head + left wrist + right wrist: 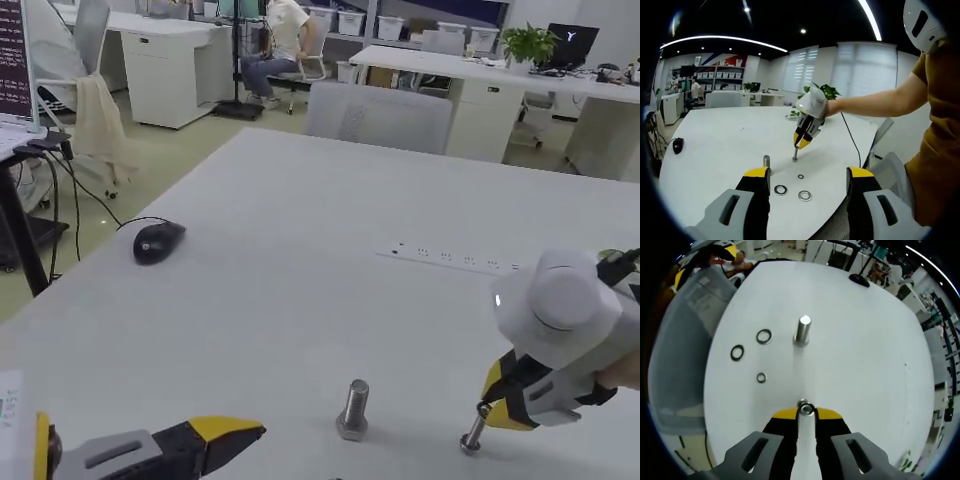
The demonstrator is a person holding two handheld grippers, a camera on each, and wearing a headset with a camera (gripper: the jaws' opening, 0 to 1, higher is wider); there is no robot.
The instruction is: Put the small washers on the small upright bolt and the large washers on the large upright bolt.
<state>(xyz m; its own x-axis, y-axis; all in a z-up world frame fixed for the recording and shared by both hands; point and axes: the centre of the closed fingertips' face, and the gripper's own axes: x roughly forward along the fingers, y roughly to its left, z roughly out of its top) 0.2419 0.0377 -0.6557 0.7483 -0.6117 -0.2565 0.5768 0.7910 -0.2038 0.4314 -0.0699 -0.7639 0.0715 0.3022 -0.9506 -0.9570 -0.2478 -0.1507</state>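
Note:
The large upright bolt (pixel 352 408) (pixel 766 161) (pixel 802 330) stands near the table's front edge. To its right is the small upright bolt (pixel 472 432) (pixel 795 155). My right gripper (pixel 490 405) (pixel 799 142) (pixel 806 412) sits at the top of the small bolt, shut on a small washer (pixel 806 409). Two large washers (pixel 764 336) (pixel 737 352) (pixel 780 189) (pixel 804 195) and one small washer (pixel 761 377) (pixel 800 176) lie flat in front of the bolts. My left gripper (pixel 230 435) (pixel 809 175) hovers open and empty at the front left, short of the washers.
A black mouse (pixel 158 241) lies at the table's left and a white power strip (pixel 450 258) at the back right. A grey chair (pixel 380 115) stands behind the white table (pixel 300 220). A person sits at a far desk.

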